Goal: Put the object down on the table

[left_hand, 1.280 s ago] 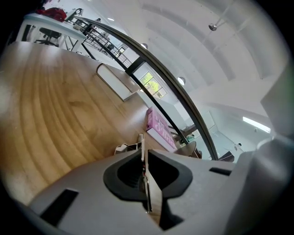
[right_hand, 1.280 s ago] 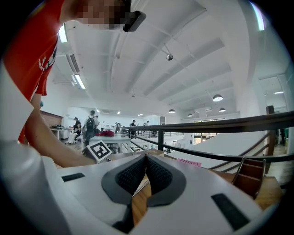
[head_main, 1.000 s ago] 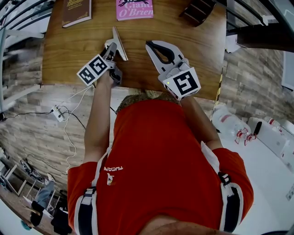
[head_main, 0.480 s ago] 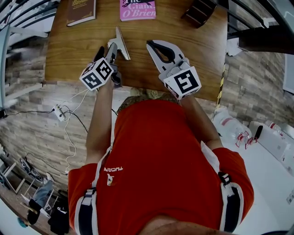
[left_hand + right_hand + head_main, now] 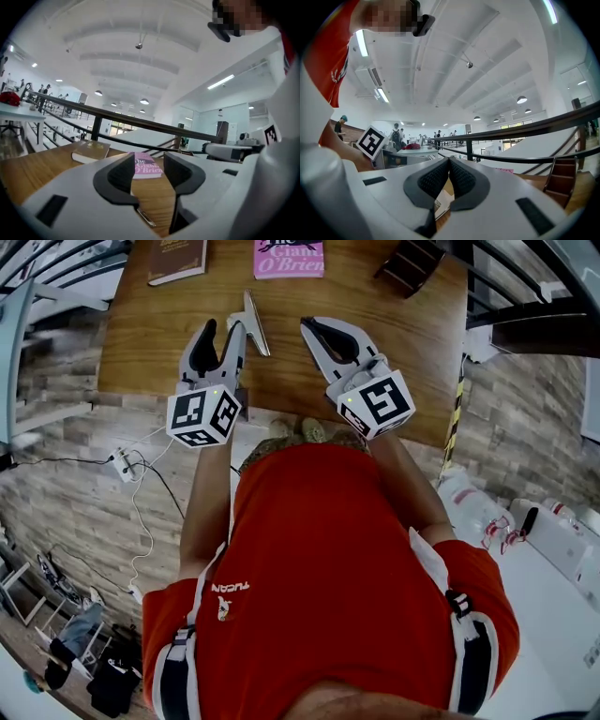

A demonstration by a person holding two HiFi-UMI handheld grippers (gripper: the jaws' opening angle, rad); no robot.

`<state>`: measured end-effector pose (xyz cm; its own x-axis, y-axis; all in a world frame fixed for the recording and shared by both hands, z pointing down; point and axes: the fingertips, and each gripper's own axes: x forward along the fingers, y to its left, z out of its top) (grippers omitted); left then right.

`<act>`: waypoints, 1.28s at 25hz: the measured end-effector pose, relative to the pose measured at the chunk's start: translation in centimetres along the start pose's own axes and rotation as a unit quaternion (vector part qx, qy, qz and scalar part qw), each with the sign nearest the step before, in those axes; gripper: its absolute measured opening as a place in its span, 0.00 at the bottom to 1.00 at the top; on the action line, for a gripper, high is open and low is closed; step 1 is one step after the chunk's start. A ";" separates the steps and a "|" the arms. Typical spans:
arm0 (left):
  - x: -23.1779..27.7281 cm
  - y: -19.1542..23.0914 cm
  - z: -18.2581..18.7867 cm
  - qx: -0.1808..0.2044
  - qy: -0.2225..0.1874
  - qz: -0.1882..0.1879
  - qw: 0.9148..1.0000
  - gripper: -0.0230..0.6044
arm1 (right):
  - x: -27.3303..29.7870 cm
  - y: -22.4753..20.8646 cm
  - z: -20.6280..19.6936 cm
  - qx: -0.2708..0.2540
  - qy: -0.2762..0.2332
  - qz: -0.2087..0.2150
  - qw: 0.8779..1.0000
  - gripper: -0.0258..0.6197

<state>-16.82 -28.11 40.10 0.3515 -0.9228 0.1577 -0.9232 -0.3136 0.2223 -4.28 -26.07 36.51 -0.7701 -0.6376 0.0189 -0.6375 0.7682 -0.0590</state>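
Note:
A thin grey book (image 5: pixel 255 322) rests on the wooden table (image 5: pixel 412 362), between the two grippers and apart from both. My left gripper (image 5: pixel 223 329) hovers just left of it; its jaws stand apart and are closing, with nothing between them. Through their gap in the left gripper view (image 5: pixel 149 161) I see only tabletop, and the thin book's edge (image 5: pixel 145 216) shows below the jaws. My right gripper (image 5: pixel 309 326) is shut and empty to the right of the book. In the right gripper view (image 5: pixel 449 161) the pads meet, and a corner of the book (image 5: pixel 443 204) shows beneath them.
A brown book (image 5: pixel 176 259) and a pink book (image 5: pixel 289 257) lie along the far side of the table. A dark wooden stand (image 5: pixel 410 263) sits at the back right. Dark railings run beyond the far edge. A power strip (image 5: pixel 120 465) with cables lies on the floor at the left.
The left gripper has let go of the thin book, drawn back toward the person and turned so its marker cube faces up. The right gripper has barely moved.

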 end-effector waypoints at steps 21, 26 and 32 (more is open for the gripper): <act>-6.1 -6.9 5.5 0.082 -0.072 -0.076 0.991 0.05 | -0.6 4.3 3.1 -0.021 -0.046 0.033 0.998 0.08; -6.5 -7.1 5.6 0.081 -0.075 -0.080 0.991 0.05 | -0.7 4.7 3.1 -0.030 -0.041 0.032 0.998 0.08; -6.6 -7.3 5.6 0.076 -0.074 -0.085 0.991 0.05 | -0.9 5.0 3.3 -0.034 -0.040 0.033 0.998 0.08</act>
<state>-13.31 -21.00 32.09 0.4879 -0.8728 -0.0142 -0.8692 -0.4872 0.0843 -6.71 -21.87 32.92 -0.8084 -0.5852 -0.0627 -0.5869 0.8096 0.0114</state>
